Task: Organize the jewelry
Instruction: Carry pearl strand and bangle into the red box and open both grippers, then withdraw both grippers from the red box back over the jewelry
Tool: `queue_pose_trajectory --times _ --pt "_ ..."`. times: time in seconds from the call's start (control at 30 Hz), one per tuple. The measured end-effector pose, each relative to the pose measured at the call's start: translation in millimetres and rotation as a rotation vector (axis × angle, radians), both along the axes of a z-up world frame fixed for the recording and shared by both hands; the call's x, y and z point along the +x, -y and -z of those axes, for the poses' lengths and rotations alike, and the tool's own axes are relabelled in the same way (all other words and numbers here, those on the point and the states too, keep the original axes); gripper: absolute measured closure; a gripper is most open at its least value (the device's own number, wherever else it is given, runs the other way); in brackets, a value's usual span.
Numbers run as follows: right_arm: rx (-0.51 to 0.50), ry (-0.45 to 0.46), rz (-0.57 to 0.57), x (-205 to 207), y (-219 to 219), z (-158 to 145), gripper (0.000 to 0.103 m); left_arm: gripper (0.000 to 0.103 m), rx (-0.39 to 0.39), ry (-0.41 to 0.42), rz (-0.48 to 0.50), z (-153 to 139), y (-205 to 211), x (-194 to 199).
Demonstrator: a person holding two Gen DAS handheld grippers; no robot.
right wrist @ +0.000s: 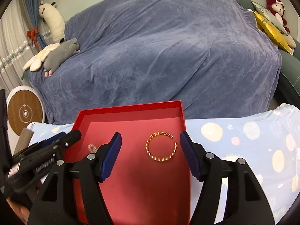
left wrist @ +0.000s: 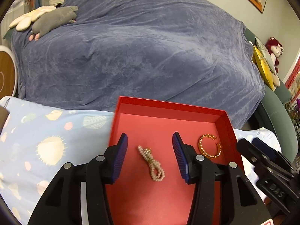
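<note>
Left wrist view: the left gripper hangs over the red tray, its 2 fingers spread wide and holding nothing. The pearl bracelet lies on the tray floor between them, and the gold bangle sits near the tray's right wall.

Right wrist view: the right gripper is spread wide and empty, with the gold bangle on the tray floor between its fingers.

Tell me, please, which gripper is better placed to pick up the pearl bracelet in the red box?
Left. The left gripper is open with the pearl bracelet lying between its fingers in the red box. The right gripper is open around the gold bangle instead.
</note>
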State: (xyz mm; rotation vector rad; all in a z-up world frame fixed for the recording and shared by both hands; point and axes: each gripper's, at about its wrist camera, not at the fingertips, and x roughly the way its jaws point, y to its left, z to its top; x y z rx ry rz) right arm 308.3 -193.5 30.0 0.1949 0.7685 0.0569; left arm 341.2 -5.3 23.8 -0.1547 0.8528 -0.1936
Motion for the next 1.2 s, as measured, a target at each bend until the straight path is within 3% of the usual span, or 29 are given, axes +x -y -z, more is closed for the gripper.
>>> queue_pose_trajectory --times 0.43,0.6,1.0,1.2 --pt "-0.007 0.028 -0.035 -166.9 4.6 -21.2 0.032 0.048 0.067 0.053 -0.025 -26.1 -48.3 -151.2" --pt "0.011 0.0 -0.013 -213.6 5.2 -18.7 0.032 0.047 0.069 0.039 -0.027 -26.9 -53.3 -195.7" --pt "-0.014 0.029 0.036 -334.5 10.2 -39.8 0.032 0.044 0.041 0.078 -0.007 -60.0 -55.6 -312.7" --pt "-0.027 0.05 0.022 -380.2 -0.7 -48.5 0.032 0.043 0.062 0.099 0.001 -69.3 -53.9 -358.5"
